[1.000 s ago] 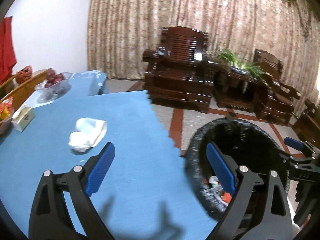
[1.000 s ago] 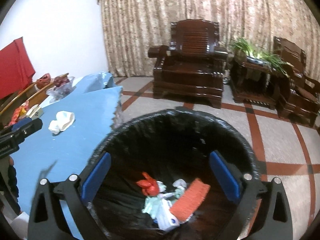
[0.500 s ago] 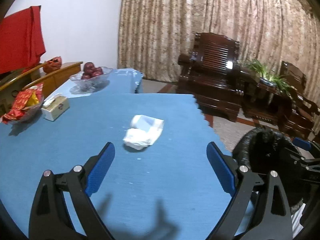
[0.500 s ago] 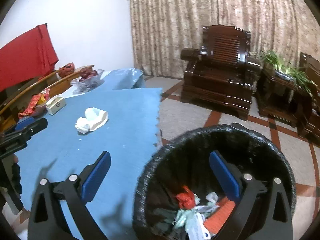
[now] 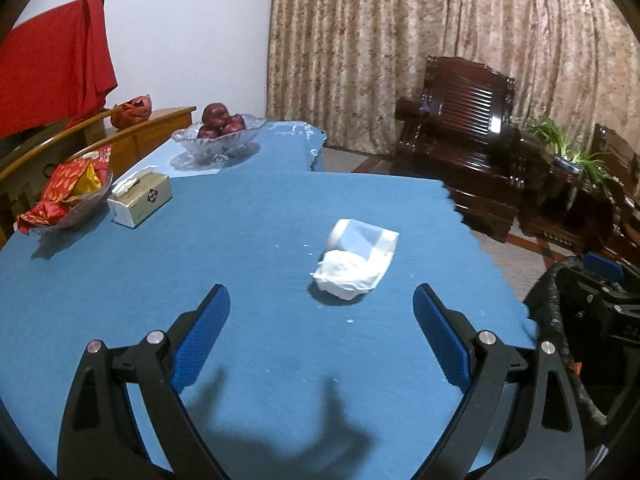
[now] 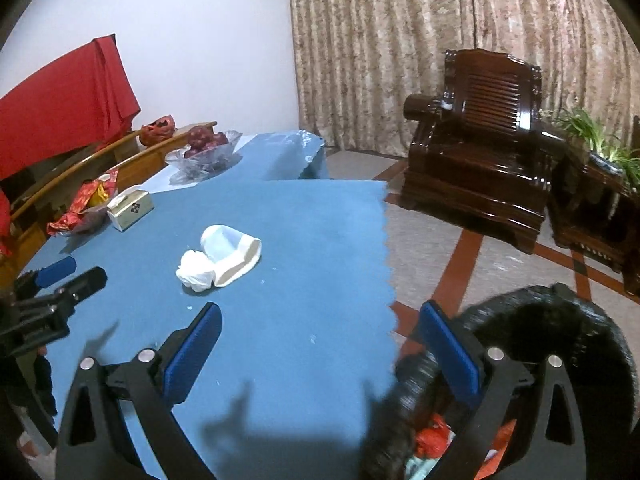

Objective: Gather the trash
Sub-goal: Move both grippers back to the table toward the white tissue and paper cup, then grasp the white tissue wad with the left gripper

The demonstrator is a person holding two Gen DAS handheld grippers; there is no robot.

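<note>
Blue cloth [image 5: 248, 240] is covering the table, and a white crumpled tissue [image 5: 340, 276] is lying on it next to a squashed white paper cup [image 5: 366, 240] that is resting on its side. The two are touching each other. The left claw [image 5: 320, 332] is hanging over the cloth with its blue fingers [image 5: 200, 336] spread wide apart and nothing between them, and the tissue and cup are sitting just ahead of it, a bit to the right. The right claw [image 6: 320, 354] is also spread wide and holding nothing. Its left finger [image 6: 192, 354] is hanging over the cloth and its right finger [image 6: 450, 354] is hanging over the rim of the black trash bin [image 6: 560, 312]. The bin is standing on the floor beside the wavy edge of the cloth, and red and pale scraps [image 6: 434, 438] are lying inside it. From the right claw, the tissue [image 6: 196, 270] and cup [image 6: 230, 252] are lying ahead and to the left, and the left claw [image 6: 60, 280] is showing at the left edge. Farther back on the table, a tissue box [image 5: 140, 200] is sitting beside a glass dish of red wrappers [image 5: 66, 200], and a glass bowl of dark red fruit [image 5: 220, 132] is sitting behind them. A dark wooden armchair [image 5: 460, 136] is standing in front of tan curtains [image 5: 400, 40], and a red cloth [image 5: 52, 64] is hanging at the left
</note>
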